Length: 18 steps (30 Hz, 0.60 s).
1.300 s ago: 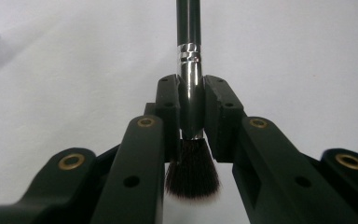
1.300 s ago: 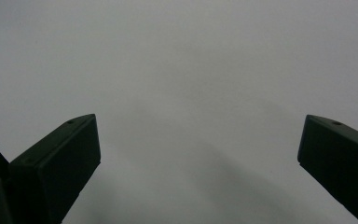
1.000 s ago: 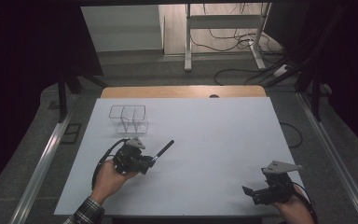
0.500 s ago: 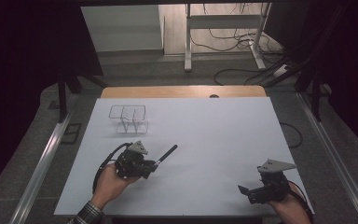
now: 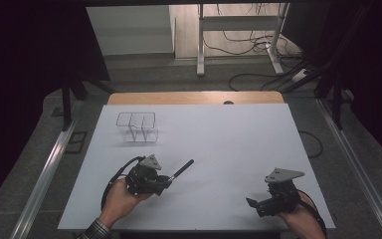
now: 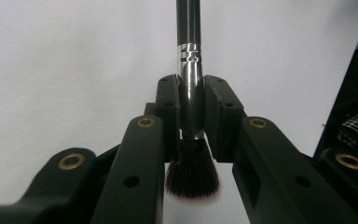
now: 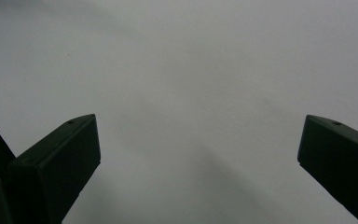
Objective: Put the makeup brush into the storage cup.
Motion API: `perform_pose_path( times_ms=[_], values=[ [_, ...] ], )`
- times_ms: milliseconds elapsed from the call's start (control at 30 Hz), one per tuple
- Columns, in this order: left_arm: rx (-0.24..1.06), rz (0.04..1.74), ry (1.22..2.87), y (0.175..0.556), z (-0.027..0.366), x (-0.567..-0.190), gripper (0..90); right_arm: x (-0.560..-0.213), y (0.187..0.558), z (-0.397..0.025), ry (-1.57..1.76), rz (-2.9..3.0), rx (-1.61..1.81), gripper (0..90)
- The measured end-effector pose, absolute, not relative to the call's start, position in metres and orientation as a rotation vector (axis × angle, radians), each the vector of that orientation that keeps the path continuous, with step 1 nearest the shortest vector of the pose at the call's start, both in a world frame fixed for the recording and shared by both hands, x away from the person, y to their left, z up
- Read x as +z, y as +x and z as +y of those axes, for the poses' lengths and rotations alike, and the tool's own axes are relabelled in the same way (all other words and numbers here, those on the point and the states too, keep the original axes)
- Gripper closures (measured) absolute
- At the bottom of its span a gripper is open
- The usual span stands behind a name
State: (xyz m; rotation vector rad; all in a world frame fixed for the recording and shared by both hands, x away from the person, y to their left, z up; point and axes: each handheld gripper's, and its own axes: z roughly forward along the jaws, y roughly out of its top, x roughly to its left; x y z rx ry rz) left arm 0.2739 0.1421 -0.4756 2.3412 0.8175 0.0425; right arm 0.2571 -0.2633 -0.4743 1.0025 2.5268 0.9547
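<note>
The left gripper (image 5: 166,180) is pinching a makeup brush (image 6: 189,93) by its metal ferrule, handle pointing up-right over the white table (image 5: 229,144), bristles lying behind the jaws. Open tabletop is stretching ahead of it. The right gripper (image 5: 252,203) is sitting spread wide near the table's near edge, well apart. A clear wire rack (image 5: 138,126) is standing beyond the left gripper.

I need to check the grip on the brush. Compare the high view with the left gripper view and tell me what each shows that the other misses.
High view: the clear organizer beyond the left hand-held gripper, and the right hand-held gripper, apart.

Left gripper view: the jaws shut on the brush's metal ferrule, bristles behind them toward the camera.

Both: the brush handle pointing forward over the white table.
</note>
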Motion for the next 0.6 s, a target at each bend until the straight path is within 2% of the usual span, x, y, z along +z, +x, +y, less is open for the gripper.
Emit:
perform_pose_path(
  times_ms=[600],
  values=[
    [0.016, 0.775, 2.347, 0.265, 0.13, -0.477, 77.0, -0.475, 0.263, -0.239, 0.939, 2.562, 0.951, 0.0]
  ],
)
